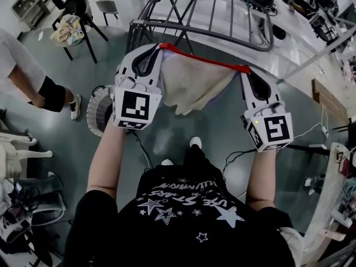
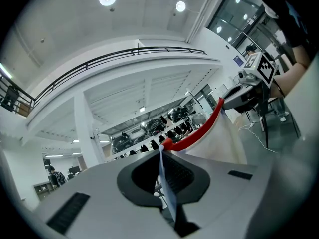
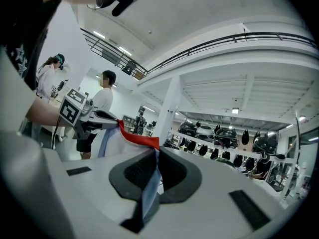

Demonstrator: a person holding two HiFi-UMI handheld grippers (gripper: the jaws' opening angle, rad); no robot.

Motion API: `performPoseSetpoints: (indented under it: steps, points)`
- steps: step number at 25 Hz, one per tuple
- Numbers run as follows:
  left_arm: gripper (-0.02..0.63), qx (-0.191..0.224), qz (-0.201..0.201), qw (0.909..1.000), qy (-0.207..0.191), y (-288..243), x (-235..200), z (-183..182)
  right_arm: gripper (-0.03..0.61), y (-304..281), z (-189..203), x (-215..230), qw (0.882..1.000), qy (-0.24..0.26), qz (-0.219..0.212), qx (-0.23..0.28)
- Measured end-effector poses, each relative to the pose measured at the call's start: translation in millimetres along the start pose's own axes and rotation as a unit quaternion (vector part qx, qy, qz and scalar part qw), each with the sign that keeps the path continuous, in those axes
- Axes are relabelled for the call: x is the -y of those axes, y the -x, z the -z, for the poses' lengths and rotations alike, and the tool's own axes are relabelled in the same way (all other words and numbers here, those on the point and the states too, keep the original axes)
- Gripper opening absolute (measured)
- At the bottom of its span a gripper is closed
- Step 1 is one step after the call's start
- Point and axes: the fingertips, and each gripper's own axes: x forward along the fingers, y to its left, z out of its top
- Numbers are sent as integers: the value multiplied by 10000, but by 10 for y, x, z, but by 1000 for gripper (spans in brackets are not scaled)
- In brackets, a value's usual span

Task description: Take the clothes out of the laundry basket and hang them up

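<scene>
Two hand-held grippers [image 1: 160, 48] [image 1: 247, 71] pinch one red-edged garment [image 1: 196, 87].

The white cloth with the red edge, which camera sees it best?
The head view. There the whole cloth hangs stretched between the left gripper and the right gripper. Each gripper view shows only the red edge, a strip of white and the pinched bit in its own jaws.

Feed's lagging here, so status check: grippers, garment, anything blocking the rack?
Left gripper and right gripper both shut on the garment, at its red band. Garment stretched between them. Rack just ahead, nothing between.
</scene>
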Motion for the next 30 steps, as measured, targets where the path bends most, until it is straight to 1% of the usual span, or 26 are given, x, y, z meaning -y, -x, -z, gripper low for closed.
performPoseSetpoints:
  steps: [4, 9, 18, 25, 30]
  points:
    - [25, 51, -16, 10000, -35, -128, -2, -80, 18, -24, -31, 142, 10000, -7, 79, 55]
    - [25, 52, -14, 9999, -95, -412, 43, -180, 18, -87, 18, 430, 9999, -44, 105, 123]
    - [25, 92, -82, 9997, -204, -1095, 204, -376, 18, -267, 126, 1152, 9993, -88, 89, 347]
    - [25, 73, -258, 9993, -271, -1775, 363, -536, 18, -475, 276, 1852, 9989, -20, -4, 458]
    - [25, 52, -398, 9985, -361, -2038, 471, -594, 18, -555, 394, 2148, 9984, -29, -125, 559]
